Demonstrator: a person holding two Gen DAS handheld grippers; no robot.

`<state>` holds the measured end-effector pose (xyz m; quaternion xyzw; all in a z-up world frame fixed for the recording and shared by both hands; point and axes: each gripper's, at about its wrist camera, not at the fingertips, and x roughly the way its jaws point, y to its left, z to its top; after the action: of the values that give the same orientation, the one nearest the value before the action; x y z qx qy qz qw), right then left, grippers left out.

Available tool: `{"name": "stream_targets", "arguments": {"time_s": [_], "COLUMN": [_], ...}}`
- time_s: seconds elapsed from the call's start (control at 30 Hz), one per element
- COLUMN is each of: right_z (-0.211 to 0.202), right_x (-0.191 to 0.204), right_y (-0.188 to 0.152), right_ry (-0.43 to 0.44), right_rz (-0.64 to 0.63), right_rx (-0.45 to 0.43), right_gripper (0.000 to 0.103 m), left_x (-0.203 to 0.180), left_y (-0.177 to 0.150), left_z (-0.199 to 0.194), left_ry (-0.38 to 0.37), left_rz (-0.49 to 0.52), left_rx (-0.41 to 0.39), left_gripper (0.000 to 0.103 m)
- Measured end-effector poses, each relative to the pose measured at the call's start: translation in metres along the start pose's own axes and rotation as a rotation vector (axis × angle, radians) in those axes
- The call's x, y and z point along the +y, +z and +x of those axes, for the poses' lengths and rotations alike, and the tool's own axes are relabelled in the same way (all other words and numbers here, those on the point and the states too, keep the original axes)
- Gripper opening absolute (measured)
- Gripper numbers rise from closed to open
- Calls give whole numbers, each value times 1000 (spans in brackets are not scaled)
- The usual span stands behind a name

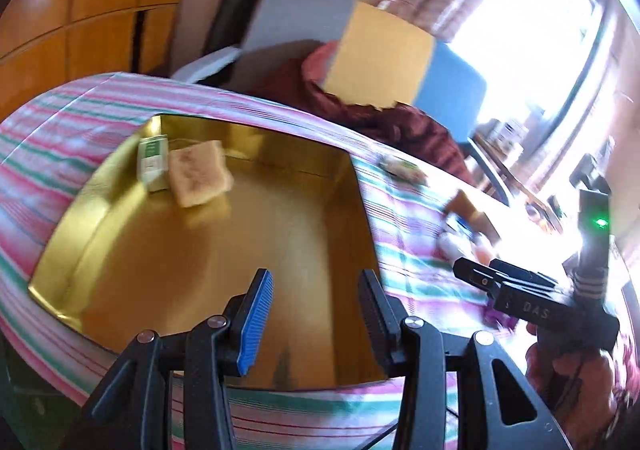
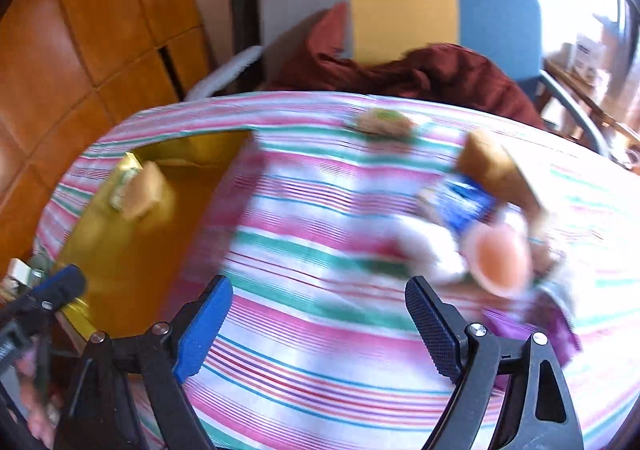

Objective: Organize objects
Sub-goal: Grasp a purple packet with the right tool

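- One striped cloth (image 2: pixel 328 210) covers the whole worktop, filling the middle of both views; it gives every loose thing a common bed to lie on.
- The gold tray (image 1: pixel 120 250) sits on the cloth, centre-left in the left wrist view and at the left in the right wrist view; by the look of it, it is the collecting place for the sorting.
- Behind the worktop, at the top of both views, stands a chair (image 2: pixel 400 2) in grey, yellow and blue panels with a dark red cloth (image 2: pixel 440 70) heaped on it, apart from the job.
- The pile of loose items (image 2: pixel 480 218) lies at the right of the right wrist view, too blurred to name beyond a brown packet, a blue wrapper and a peach-coloured round lid; these appear still to be sorted.
- The right tongs (image 2: pixel 320 334) stand wide apart with nothing between them, low in the frame, just short of the pile, probably readied for a pick.
- The left tongs (image 1: pixel 316 326) hang over the tray's near edge, partly open and empty.
- A lone greenish packet (image 2: pixel 384 122) lies near the far edge of the cloth.
- Two things already rest in the tray's far left corner, touching: a tan sponge-like block (image 1: pixel 200 178) and a green and white box (image 1: pixel 152 162), tucked together to leave room.
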<state>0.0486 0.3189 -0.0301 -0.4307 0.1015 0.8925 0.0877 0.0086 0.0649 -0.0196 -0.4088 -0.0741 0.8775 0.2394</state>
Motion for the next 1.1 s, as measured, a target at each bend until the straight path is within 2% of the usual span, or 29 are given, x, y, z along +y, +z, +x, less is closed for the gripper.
{"name": "stream_targets", "arguments": {"time_s": [0.17,0.33,0.5,0.57,0.63,0.73,0.83,0.97,1.1], "right_z": [-23,-50,-43,-35,-26,-16,-8,-2,8], "right_x": [-61,-118,-164,-175,-181,-182,-183,-190,-187], "right_y": [-17,-35,-50,-56,-60,-58,-53,-49,-48], "right_ry": [-95,-216,-240,-203,-155,-119,-119,-95,-88], "right_rz": [109,283,439,497,533,522,483,455,358], "right_rx": [-16,-98,-40,-17,9,30,48,88,178], "right_gripper": [89,89,85,76,72,64,53,51,47], "left_x": [-29,-49,-66,-71,-77,-86,-93,-102,-116], "left_y": [-10,-18,-27,-29,-32,-36,-39,-42,-42], "left_z": [3,5,6,6,7,8,10,16,25], "left_ry": [-37,-63,-86,-91,-95,-93,-99,-103,-108], "left_rz": [70,107,147,160,175,202,216,234,267], "left_rx": [19,38,50,55,63,69,81,108,131], "left_gripper": [44,44,44,44,44,45,44,44,45]}}
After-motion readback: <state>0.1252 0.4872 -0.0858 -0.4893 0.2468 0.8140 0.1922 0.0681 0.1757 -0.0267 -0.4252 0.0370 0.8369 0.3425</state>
